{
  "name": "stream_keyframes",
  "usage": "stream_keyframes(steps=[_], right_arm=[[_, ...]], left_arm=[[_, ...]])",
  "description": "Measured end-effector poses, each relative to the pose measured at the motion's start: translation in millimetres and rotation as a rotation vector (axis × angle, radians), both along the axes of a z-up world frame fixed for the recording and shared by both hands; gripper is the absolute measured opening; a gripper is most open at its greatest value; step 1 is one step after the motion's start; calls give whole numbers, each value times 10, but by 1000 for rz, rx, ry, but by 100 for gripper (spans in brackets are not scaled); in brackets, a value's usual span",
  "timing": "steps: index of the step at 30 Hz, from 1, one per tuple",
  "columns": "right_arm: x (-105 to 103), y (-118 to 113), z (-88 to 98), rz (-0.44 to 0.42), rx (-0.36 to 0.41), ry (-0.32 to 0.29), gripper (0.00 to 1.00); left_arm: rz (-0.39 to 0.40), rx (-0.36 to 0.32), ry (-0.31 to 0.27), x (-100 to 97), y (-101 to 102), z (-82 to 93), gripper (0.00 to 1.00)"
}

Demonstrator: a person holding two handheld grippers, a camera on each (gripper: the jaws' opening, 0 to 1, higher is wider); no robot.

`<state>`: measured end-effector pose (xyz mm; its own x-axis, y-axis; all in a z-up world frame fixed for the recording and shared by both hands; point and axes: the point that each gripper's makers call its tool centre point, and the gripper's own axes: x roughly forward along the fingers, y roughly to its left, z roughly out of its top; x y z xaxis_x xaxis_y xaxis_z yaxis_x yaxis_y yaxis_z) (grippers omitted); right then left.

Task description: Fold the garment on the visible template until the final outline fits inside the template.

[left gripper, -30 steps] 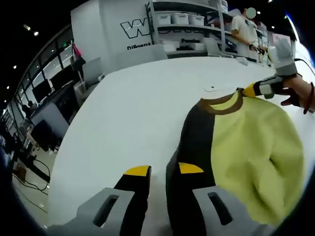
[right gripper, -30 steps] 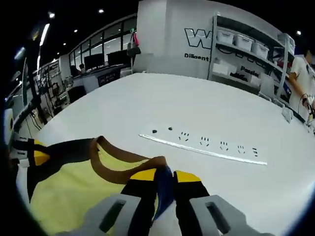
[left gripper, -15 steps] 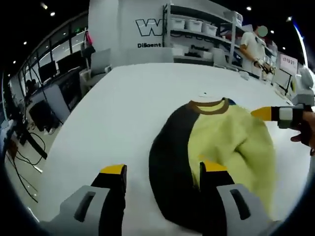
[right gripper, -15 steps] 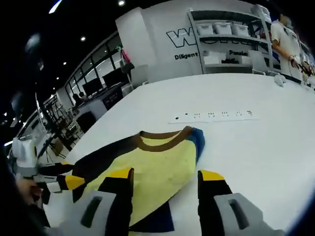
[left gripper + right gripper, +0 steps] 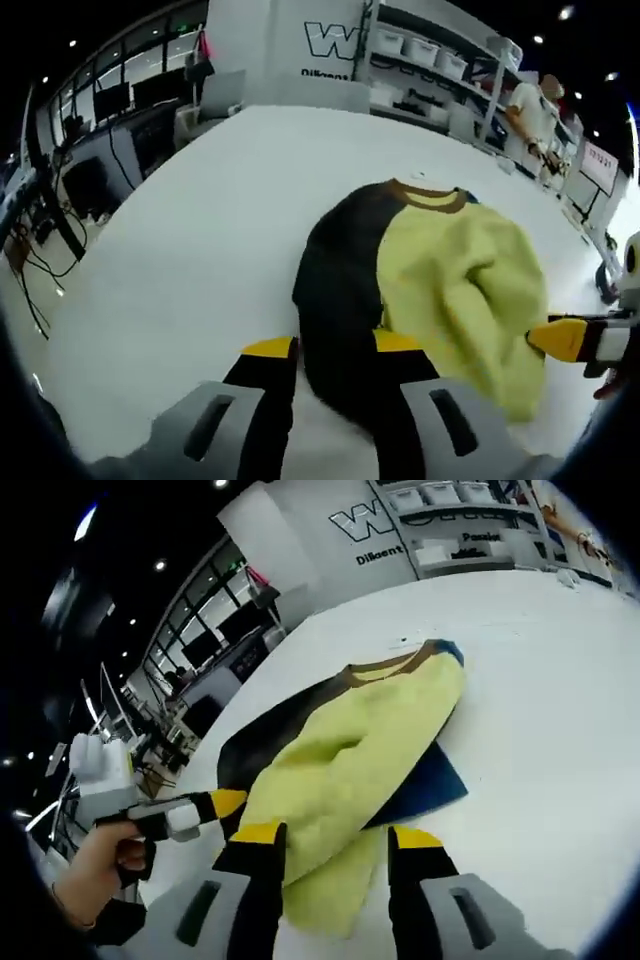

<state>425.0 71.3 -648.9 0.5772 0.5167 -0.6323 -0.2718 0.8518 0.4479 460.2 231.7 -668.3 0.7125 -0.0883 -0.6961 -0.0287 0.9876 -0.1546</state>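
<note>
**Garment lay ahead of both jaw pairs**

The garment (image 5: 430,270) lay bunched on the worktop (image 5: 180,240), just ahead of the left gripper (image 5: 335,345) and reaching between its jaws. The right gripper (image 5: 325,832) straddled its near edge, its collar (image 5: 385,662) farthest from the jaws.

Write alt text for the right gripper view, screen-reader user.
A yellow, black and blue garment with a brown collar lies bunched on a white table, its near yellow edge between the open jaws of the right gripper. At left, a hand holds the left gripper beside the garment's black side.
</note>
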Motion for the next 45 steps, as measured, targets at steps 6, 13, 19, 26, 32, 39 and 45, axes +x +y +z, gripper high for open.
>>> stream_keyframes(steps=[6,13,19,26,32,39,45], right_arm=[[-31,13,34,49,-41,-43,0],[-10,-267,143,75,-103,-88,0],[-58,-469,180,88,-134,-87,0],[-62,-615,239,104,-181,-99,0],[-14,-672,258,162,-250,-126,0],[32,-607,331,208,-240,-177,0],[82,-679,484,132,-124,-186,29]], left_arm=[[-6,12,5,-5,40,4,3],[-15,124,-14,100,457,129,3],[-43,195,-14,228,751,201,3],[-88,271,-20,378,874,248,3],[-145,325,-47,552,863,310,3],[-179,353,-51,518,799,352,20],[-156,298,-102,319,649,541,43]])
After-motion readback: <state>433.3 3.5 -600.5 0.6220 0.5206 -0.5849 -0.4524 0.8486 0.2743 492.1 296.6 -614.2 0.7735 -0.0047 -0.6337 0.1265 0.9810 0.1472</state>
